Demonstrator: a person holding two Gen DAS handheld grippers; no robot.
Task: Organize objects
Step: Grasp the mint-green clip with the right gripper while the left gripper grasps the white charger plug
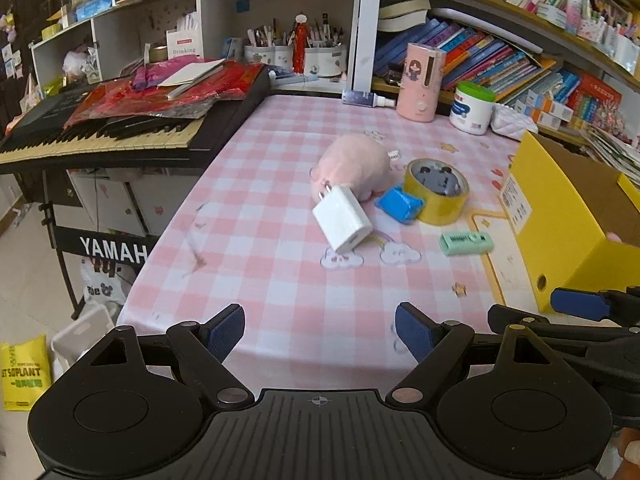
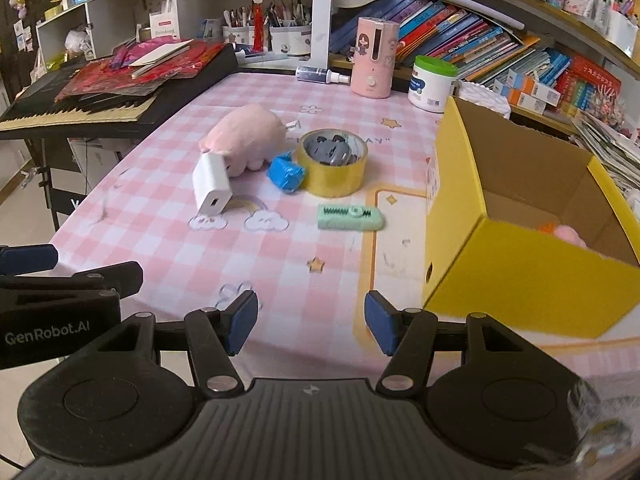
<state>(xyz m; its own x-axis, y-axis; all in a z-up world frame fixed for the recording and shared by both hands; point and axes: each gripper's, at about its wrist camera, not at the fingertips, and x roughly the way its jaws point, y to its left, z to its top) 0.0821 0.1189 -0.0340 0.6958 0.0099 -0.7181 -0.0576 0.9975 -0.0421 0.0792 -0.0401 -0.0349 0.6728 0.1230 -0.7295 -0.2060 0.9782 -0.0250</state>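
On the pink checked tablecloth (image 1: 280, 280) lie a white charger (image 1: 342, 219) (image 2: 212, 190), a pink plush (image 1: 354, 166) (image 2: 244, 138), a blue object (image 1: 400, 204) (image 2: 286, 174), a yellow tape roll (image 1: 438, 192) (image 2: 332, 166) with a grey item inside, and a green comb-like piece (image 1: 466, 243) (image 2: 350, 217). A yellow cardboard box (image 1: 568, 224) (image 2: 520, 248) stands at the right, with something pink inside (image 2: 568, 235). My left gripper (image 1: 320, 330) is open and empty near the table's front edge. My right gripper (image 2: 311, 320) is open and empty, just left of the box.
A Yamaha keyboard (image 1: 120, 128) piled with red papers stands left of the table. At the back are a pink dispenser (image 1: 422, 80), a white tub (image 1: 472, 108), a spray bottle (image 1: 366, 99), pen holders and shelves of books (image 1: 500, 60).
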